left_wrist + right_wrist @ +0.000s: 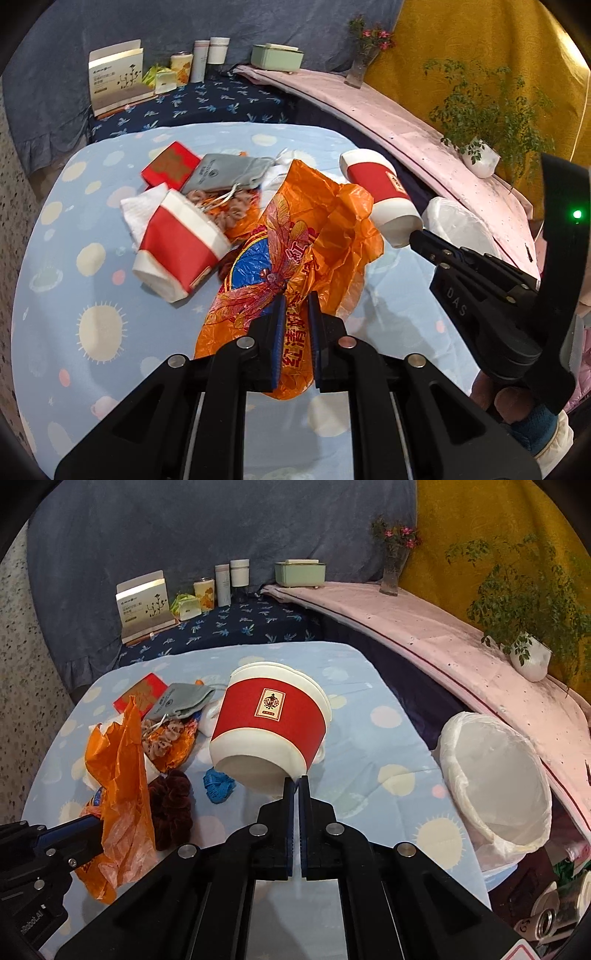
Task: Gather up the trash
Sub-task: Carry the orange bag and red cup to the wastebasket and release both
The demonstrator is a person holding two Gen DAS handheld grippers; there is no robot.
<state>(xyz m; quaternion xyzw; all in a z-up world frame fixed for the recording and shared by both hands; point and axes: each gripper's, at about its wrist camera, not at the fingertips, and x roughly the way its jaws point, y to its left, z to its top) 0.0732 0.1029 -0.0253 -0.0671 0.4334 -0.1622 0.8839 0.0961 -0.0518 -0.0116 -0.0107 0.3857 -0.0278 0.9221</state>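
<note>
My left gripper [295, 301] is shut on an orange plastic bag [295, 236] and holds it above the blue spotted tablecloth [92, 295]; the bag also shows in the right wrist view [118, 760]. My right gripper [297, 784] is shut on the rim of a red and white paper cup [271, 725], held tilted in the air; the cup also shows in the left wrist view [380, 197]. A second red and white cup [181, 247] lies on its side on the table. A white-lined trash bin [498, 775] stands right of the table.
On the table lie a red packet [171, 168], a grey pouch [229, 173], white tissue [142, 210], a dark scrunchie [171, 808] and a blue scrap [218, 784]. A pink shelf [461, 653] with potted plants runs along the right. Boxes and jars stand at the back.
</note>
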